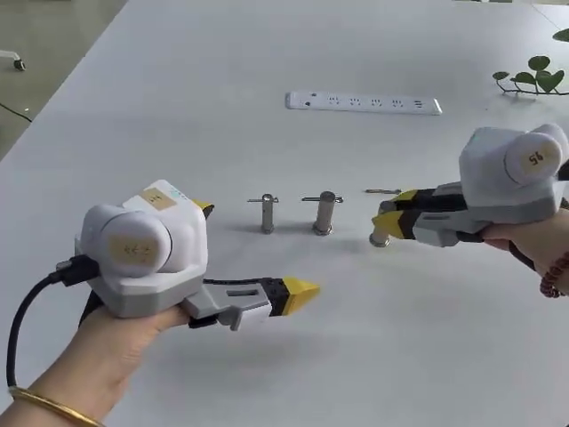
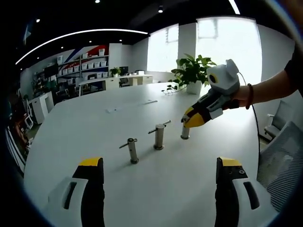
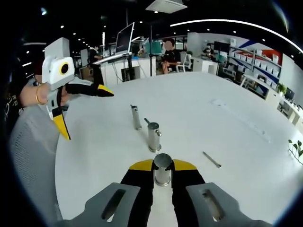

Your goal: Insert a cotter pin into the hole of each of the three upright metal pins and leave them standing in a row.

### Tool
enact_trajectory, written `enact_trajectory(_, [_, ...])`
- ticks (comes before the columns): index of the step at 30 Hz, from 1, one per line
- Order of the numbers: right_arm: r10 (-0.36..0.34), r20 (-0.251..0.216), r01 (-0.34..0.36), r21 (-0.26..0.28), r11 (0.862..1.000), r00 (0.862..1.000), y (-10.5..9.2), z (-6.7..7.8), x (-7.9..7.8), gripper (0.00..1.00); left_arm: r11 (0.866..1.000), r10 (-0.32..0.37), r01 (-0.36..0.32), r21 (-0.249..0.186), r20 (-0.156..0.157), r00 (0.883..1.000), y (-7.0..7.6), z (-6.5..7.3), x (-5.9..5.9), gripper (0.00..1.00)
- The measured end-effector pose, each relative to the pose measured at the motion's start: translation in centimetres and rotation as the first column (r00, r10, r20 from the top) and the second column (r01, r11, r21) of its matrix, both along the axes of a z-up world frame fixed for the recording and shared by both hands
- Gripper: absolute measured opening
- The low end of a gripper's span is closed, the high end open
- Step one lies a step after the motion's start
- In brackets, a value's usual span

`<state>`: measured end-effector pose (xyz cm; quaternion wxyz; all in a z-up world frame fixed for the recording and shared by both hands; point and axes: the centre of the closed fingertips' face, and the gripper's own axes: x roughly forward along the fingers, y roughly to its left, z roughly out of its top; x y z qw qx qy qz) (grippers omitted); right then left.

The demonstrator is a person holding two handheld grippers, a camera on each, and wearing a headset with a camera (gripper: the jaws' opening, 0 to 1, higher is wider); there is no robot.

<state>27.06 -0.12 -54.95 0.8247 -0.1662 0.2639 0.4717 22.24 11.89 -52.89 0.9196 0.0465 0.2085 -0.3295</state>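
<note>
Three upright metal pins stand in a row on the white table (image 1: 178, 133). The left pin (image 1: 268, 214) and the middle pin (image 1: 324, 213) each carry a cotter pin through the top. My right gripper (image 1: 384, 224) is shut on the third pin (image 1: 380, 238), seen between the jaws in the right gripper view (image 3: 163, 161). A loose cotter pin (image 1: 382, 191) lies just behind it, and to the right (image 3: 211, 160). My left gripper (image 1: 252, 252) is open with nothing in it, in front of the row (image 2: 159, 163).
A white power strip (image 1: 363, 103) lies farther back on the table. A potted plant's leaves (image 1: 533, 76) reach in at the far right. A cable (image 1: 22, 325) trails from the left gripper.
</note>
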Motion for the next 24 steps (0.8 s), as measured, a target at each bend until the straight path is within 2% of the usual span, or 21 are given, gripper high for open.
enact_trajectory(4, [0.009,-0.009,-0.009,0.029,1.0,1.0,0.9,0.1,-0.9,0.08,1.0,0.007,-0.007,-0.011,-0.002,1.0,0.2,0.2,-0.3,0.99])
enact_trajectory(14, [0.027,-0.011,-0.026,0.055,0.998,1.0,2.7,0.1,-2.2,0.08,1.0,0.02,-0.02,-0.015,0.006,1.0,0.7,0.6,-1.1,0.99])
enact_trajectory(24, [0.055,-0.011,-0.054,0.051,0.997,0.998,4.1,-0.7,-3.4,0.08,0.999,0.04,-0.04,-0.027,0.005,0.999,1.2,0.7,-1.2,0.99])
